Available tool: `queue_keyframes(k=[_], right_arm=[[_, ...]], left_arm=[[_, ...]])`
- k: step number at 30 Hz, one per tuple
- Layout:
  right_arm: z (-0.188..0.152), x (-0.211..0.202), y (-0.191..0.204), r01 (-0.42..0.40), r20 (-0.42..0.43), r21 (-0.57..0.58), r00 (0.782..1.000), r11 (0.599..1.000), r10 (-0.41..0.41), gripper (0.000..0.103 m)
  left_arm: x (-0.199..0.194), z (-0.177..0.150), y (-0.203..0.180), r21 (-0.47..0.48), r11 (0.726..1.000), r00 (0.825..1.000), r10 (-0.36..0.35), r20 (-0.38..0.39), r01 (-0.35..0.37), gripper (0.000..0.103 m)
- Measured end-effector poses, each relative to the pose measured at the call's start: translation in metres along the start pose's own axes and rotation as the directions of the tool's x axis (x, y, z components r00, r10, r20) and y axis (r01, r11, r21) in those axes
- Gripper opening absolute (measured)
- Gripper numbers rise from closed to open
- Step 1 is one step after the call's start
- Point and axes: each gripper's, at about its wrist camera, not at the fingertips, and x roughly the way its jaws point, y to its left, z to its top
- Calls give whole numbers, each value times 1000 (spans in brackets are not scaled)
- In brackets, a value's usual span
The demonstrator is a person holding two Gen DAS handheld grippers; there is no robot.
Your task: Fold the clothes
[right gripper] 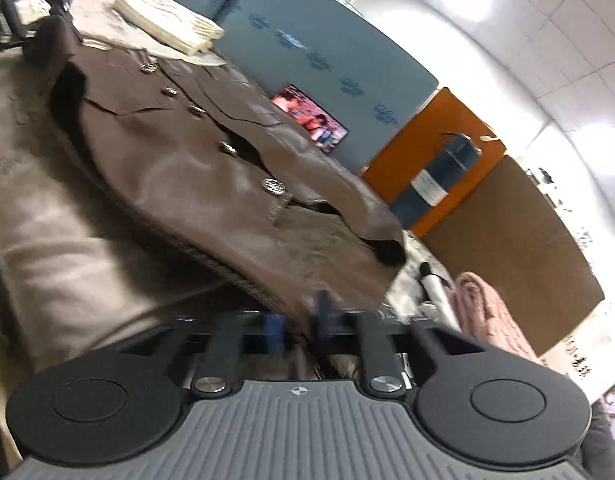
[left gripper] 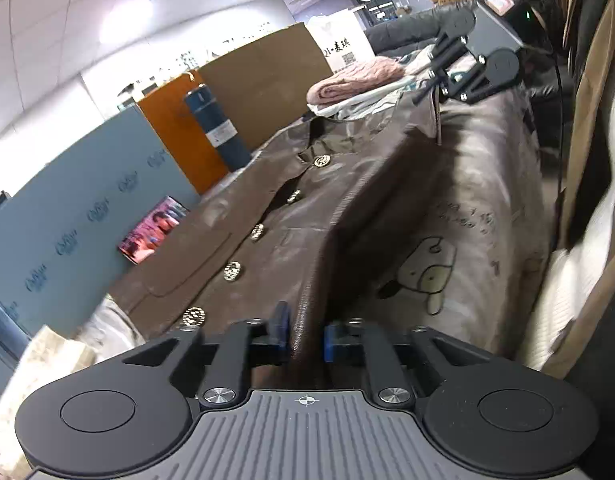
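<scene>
Grippers both biting: left gripper (left gripper: pixel 305 334) clamps the hem edge of the brown leather gold-buttoned coat (left gripper: pixel 267 208), right gripper (right gripper: pixel 297 322) pinches its opposite end, coat stretched over the printed blanket (left gripper: pixel 467 216).

Premises read as an office or storage room put to use as a work area. Evidence: panelled ceiling (left gripper: pixel 47 12) with bright lights, blue printed partition (left gripper: pixel 87 216), orange board (left gripper: pixel 175 120), large cardboard sheet (left gripper: pixel 263 80), and a white printed carton (left gripper: pixel 343 40) at far right.
</scene>
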Motion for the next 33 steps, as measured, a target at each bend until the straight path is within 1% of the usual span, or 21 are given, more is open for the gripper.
queue_keyframes(k=[1,2,3,4,6,7,9,10,15,17,21,24,26,29,31,33], right_arm=[[-1,-1,1,-23,-18,6,1000,1000,23,4],[-3,-4,0,-44,-28,17,999,999,45,4],[-5,-11,-2,-59,-18,37,998,998,60,4],[-6,-16,-5,-66,-4,55,998,996,66,4],[-4,-22,-12,-41,39,82,998,996,38,4],[-2,-23,-16,-28,60,91,998,995,22,4],[7,-21,-22,7,101,87,995,996,-16,4],[11,-20,-26,22,123,87,992,996,-33,4],[29,-9,-56,54,226,103,971,993,-76,4],[38,4,-69,69,248,97,965,993,-91,4],[58,44,-98,62,274,110,957,992,-90,4],[69,82,-121,42,265,123,961,991,-74,4],[76,108,-133,17,242,133,969,991,-50,4],[80,141,-145,-42,196,144,981,989,13,4],[79,162,-151,-83,154,144,986,986,61,4],[78,181,-158,-125,119,152,987,980,108,4]], left_arm=[[-3,0,-1,-3,1000,1000,-12,-1,12,8],[-8,0,-1,-13,1000,1000,-28,2,28,8],[-14,-1,0,-27,999,999,-35,18,35,8],[-14,0,4,-42,999,999,-20,47,22,8],[-14,1,13,-72,997,994,13,106,-6,8],[-10,2,19,-82,995,988,61,138,-50,9],[-3,4,31,-105,984,967,160,201,-141,9],[1,6,38,-113,978,957,196,212,-175,9],[18,21,71,-90,958,920,287,266,-273,9],[32,29,88,-63,953,916,302,265,-296,9],[63,45,130,-43,951,920,306,245,-305,8],[88,50,161,-62,960,937,279,209,-272,8],[108,51,178,-69,968,955,248,162,-240,8],[140,42,199,-85,982,981,178,80,-171,8],[160,36,211,-106,987,992,123,28,-120,9],[177,30,223,-137,988,997,73,-9,-74,9]])
